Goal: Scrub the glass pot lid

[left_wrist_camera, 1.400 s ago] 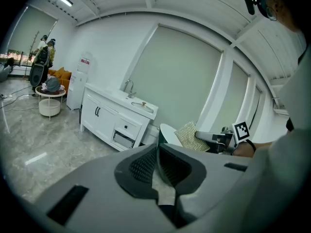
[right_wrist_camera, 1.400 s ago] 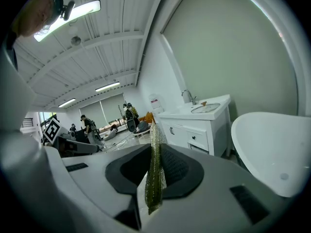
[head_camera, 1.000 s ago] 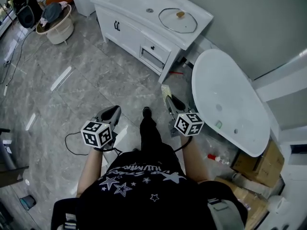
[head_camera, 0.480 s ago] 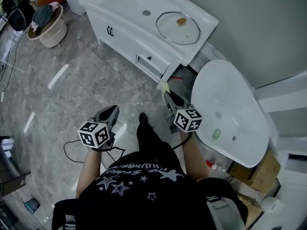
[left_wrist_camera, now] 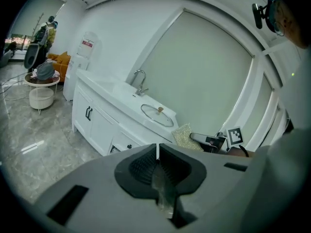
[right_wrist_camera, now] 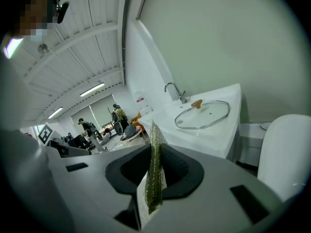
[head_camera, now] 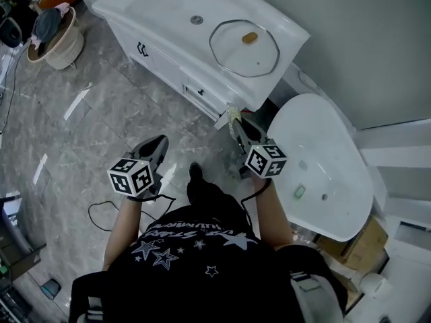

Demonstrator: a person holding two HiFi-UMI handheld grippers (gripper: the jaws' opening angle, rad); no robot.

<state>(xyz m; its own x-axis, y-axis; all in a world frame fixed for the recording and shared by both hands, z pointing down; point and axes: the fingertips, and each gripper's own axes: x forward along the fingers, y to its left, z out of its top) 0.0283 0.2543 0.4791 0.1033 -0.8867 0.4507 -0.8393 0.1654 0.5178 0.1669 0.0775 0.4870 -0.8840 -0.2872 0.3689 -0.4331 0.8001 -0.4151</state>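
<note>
Approach stage. A scouring pad [right_wrist_camera: 155,174] is being held clamped in the right gripper [head_camera: 237,128], and the left gripper [head_camera: 160,145] is being held closed and empty. The glass pot lid [head_camera: 236,54] is being left untouched on the vanity top [head_camera: 135,7], at upper centre of the head view. Scrubbing is judged not yet begun.

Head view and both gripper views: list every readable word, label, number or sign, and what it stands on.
On the shirt: white lettering above the stars, upside down, too blurred to read.
On the tall white unit: a red label, too small to read.
On the left gripper and right gripper: the cubes bear black-and-white square patterns, no words.
Nothing else is legible.
</note>
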